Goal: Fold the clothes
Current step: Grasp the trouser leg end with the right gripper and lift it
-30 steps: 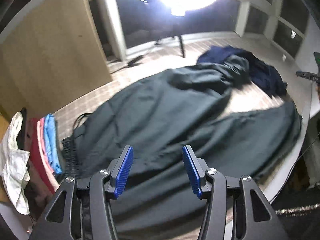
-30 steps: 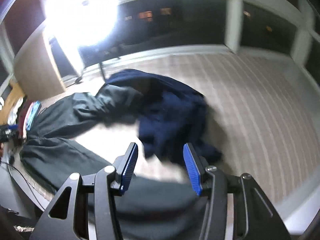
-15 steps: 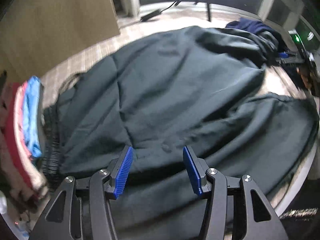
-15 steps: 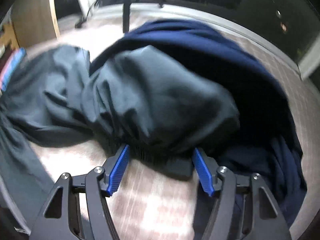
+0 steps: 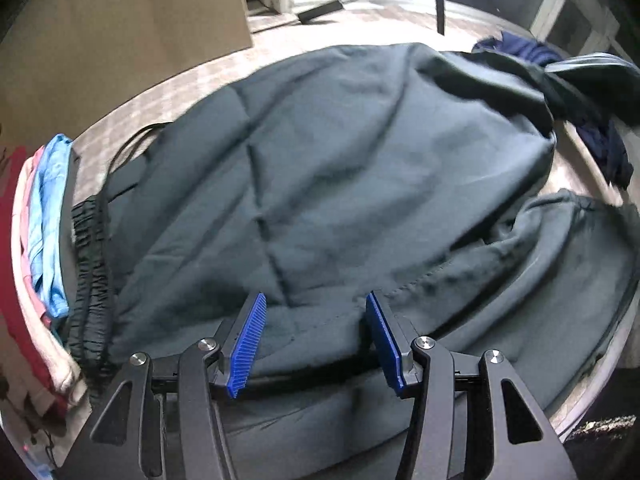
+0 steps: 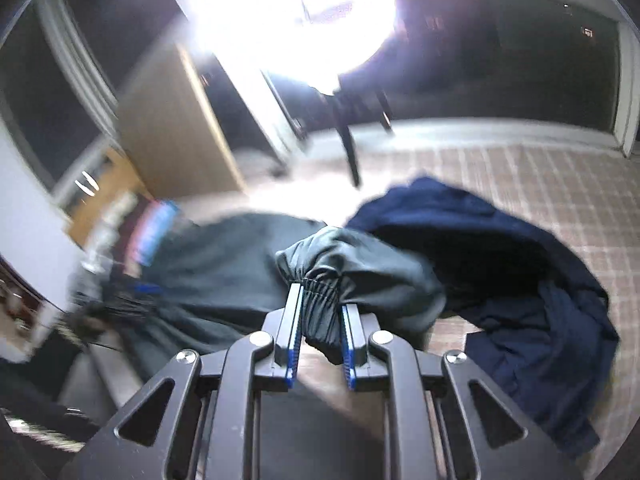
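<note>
Clamping right gripper (image 6: 320, 344) on the dark green trousers' (image 5: 340, 184) elastic cuff (image 6: 320, 292). Left gripper (image 5: 316, 340) spread apart over cloth. Best carried steadily toward ten o'clock, clearing navy garment (image 6: 520, 280).

The dark green trousers (image 5: 328, 184) covered most of the surface (image 5: 576, 168), leaving only a bare strip between their two legs at the right side. The left tool (image 5: 314, 336) stood wide apart over the cloth, with room between its pads. A stack of folded clothes (image 5: 44, 232) blocked the left edge, touching the waistband. A heap of navy cloth (image 6: 520, 280) lay just beside the right tool (image 6: 320, 336), closing off its right side. Bare checked surface lay beyond the heap.
</note>
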`<state>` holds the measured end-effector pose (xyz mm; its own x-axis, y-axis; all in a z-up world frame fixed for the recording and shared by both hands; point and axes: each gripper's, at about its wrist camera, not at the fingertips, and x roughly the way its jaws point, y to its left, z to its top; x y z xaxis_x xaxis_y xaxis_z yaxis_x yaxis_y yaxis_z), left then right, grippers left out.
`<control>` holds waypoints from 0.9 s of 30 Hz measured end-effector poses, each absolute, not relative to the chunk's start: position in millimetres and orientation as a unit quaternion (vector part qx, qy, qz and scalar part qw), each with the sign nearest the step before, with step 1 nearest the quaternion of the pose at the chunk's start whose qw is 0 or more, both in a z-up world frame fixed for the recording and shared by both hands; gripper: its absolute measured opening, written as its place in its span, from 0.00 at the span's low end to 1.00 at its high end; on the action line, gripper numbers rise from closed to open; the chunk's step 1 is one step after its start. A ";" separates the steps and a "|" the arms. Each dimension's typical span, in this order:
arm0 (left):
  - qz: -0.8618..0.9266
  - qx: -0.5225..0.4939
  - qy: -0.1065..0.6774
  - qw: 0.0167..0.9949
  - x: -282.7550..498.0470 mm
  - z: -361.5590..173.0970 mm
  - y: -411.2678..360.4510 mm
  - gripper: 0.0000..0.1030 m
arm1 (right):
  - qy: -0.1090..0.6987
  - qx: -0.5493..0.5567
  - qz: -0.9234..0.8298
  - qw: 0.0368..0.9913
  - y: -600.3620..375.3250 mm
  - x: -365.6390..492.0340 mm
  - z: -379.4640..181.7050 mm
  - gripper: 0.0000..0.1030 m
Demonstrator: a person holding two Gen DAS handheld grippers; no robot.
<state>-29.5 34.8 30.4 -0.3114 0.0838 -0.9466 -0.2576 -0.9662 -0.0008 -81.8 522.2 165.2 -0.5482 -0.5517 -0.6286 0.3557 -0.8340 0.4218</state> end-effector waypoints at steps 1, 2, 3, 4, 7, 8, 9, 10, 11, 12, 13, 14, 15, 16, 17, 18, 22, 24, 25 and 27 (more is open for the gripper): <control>0.808 -0.575 0.073 0.105 -29.2 31.9 32.5 0.49 | -0.145 0.383 -0.874 0.262 531.5 -72.4 180.7 0.16; 0.810 -0.573 0.072 0.104 -28.8 33.4 30.4 0.49 | -0.168 0.370 -0.876 0.259 543.8 -65.9 194.5 0.16; 0.811 -0.572 0.073 0.104 -28.1 35.0 31.8 0.49 | -0.188 0.364 -0.882 0.236 558.6 -67.1 202.0 0.16; 0.811 -0.571 0.074 0.106 -28.8 35.5 32.7 0.49 | -0.200 0.363 -0.888 0.196 570.2 -73.4 203.4 0.16; 0.810 -0.568 0.081 0.120 -30.1 37.2 43.1 0.49 | -0.222 0.393 -0.891 0.056 606.9 -102.0 189.9 0.22; 0.810 -0.566 0.084 0.125 -30.6 37.9 47.0 0.49 | -0.228 0.424 -0.877 -0.001 622.7 -118.0 171.8 0.27; 0.810 -0.564 0.088 0.130 -31.0 39.0 51.6 0.49 | -0.235 0.452 -0.859 -0.047 636.4 -131.7 153.7 0.38; 0.811 -0.563 0.091 0.134 -31.3 40.2 56.1 0.49 | -0.243 0.474 -0.843 -0.072 645.5 -141.1 136.6 0.39; 0.811 -0.561 0.096 0.136 -31.1 41.9 58.6 0.49 | -0.249 0.486 -0.834 -0.080 649.9 -147.3 122.7 0.39; 0.812 -0.558 0.101 0.139 -30.9 43.6 61.0 0.49 | -0.254 0.488 -0.831 -0.074 650.6 -150.8 111.4 0.39; 0.812 -0.556 0.105 0.141 -30.7 45.3 63.5 0.49 | -0.250 0.492 -0.831 -0.071 650.5 -152.5 103.1 0.39; 0.812 -0.554 0.110 0.143 -30.6 46.8 65.7 0.50 | -0.230 0.498 -0.833 -0.070 649.3 -151.3 99.7 0.40; 0.812 -0.556 0.110 0.141 -31.2 46.2 65.1 0.52 | -0.210 0.503 -0.835 -0.068 648.2 -150.2 96.2 0.41; 0.811 -0.558 0.110 0.139 -31.8 45.5 64.4 0.53 | -0.190 0.509 -0.837 -0.067 647.0 -149.0 92.7 0.44; 0.810 -0.560 0.110 0.137 -32.3 44.9 63.7 0.54 | -0.170 0.514 -0.838 -0.066 645.9 -147.9 89.3 0.47; 0.809 -0.562 0.110 0.136 -32.9 44.2 63.0 0.54 | -0.150 0.518 -0.839 -0.064 644.7 -146.7 85.8 0.50; 0.803 -0.573 0.108 0.126 -36.6 38.8 60.7 0.54 | -0.091 0.534 -0.838 -0.060 645.1 -143.2 71.8 0.51; 0.802 -0.576 0.102 0.125 -36.7 37.5 60.4 0.54 | -0.169 0.528 -0.831 -0.052 666.1 -145.5 64.9 0.51; 0.801 -0.577 0.099 0.125 -36.6 37.1 60.0 0.54 | -0.196 0.524 -0.827 -0.050 673.9 -147.1 62.1 0.51; 0.800 -0.579 0.097 0.122 -36.1 36.1 59.4 0.54 | -0.211 0.524 -0.823 -0.060 682.0 -152.8 57.2 0.51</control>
